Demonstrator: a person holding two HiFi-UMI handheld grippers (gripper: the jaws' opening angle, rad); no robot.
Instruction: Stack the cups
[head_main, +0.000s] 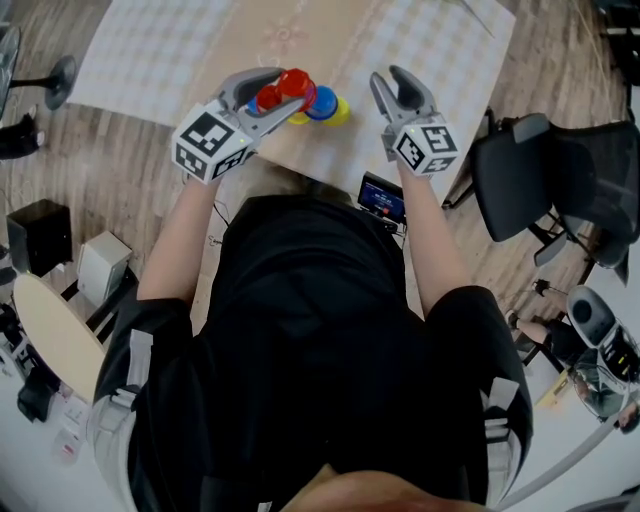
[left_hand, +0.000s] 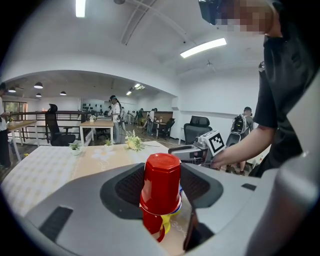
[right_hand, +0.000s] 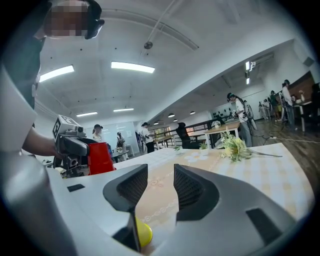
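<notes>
Stacking step: upturned red cup (left_hand: 161, 180) is being held directly over the cup stack (head_main: 325, 105) on the worktop (head_main: 420, 50).
Left gripper (head_main: 285, 92) fingers are being pressed on it; right gripper (right_hand: 160, 187) fingers apart, empty. Next, probably: seating squarely, then release.

The person wears a black short-sleeved shirt (head_main: 310, 330) with grey sleeve patches (head_main: 135, 362), and the grey left gripper (head_main: 288, 90) and right gripper (head_main: 389, 78) each bear a white cube (head_main: 210, 145) of black square markers.

text: none legible | labels: none legible | numbers: none legible
</notes>
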